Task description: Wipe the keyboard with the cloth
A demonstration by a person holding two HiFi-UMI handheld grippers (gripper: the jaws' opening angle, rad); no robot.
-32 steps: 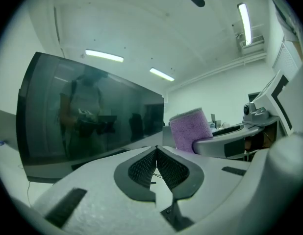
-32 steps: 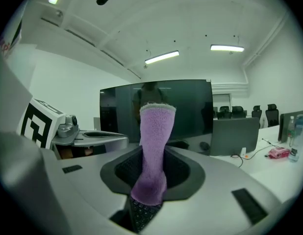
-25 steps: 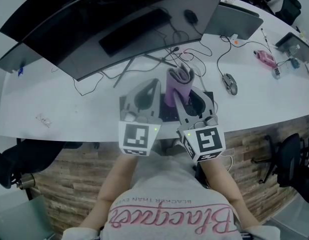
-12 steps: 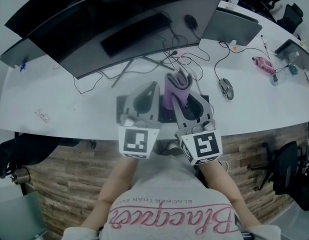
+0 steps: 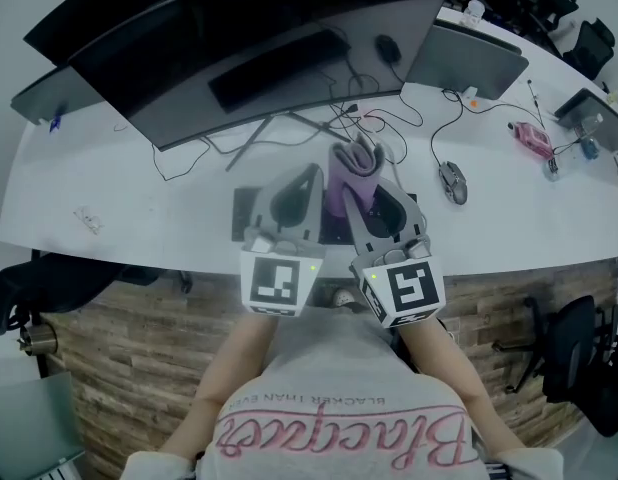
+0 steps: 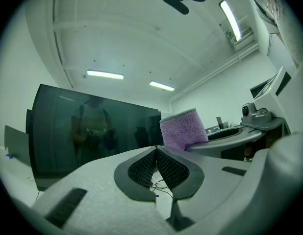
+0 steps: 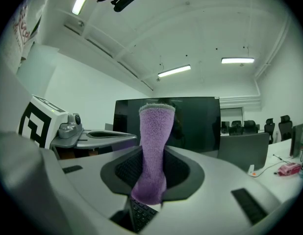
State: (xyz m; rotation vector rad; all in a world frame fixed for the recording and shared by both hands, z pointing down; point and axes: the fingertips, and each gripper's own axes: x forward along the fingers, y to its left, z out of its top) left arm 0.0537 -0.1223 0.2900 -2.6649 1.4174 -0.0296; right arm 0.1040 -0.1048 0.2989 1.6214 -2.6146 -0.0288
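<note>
A white surface curves across the head view, carrying a wide dark monitor at the back. A black keyboard lies near the front edge, directly under both tools. The left tool is clenched with its jaws together and nothing between them. The right tool, just beside it, is grasping a purple cloth, which stands upright from the jaws above the keyboard.

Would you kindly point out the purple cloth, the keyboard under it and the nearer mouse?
purple cloth (image 7: 152,146), right gripper view, its middle.
keyboard (image 7: 140,214), right gripper view, keys below the cloth.
nearer mouse (image 5: 452,181), head view, its back.
</note>
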